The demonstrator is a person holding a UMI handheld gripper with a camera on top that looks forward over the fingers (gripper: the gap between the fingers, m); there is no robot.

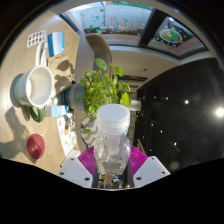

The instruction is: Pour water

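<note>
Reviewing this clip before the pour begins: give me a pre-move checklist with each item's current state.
1. Grip: the gripper has both pink pads against the clear plastic bottle: ok.
2. Bottle upright between the fingers: ok.
3. White cap looks still on; it must come off before pouring: not ok.
4. Water level inside the bottle: cannot tell.
5. Pour target: a potted green plant stands just beyond the bottle and a white mug sits off to the side on the table; which one is meant: cannot tell.
6. Path from bottle to plant unobstructed: ok.
</note>
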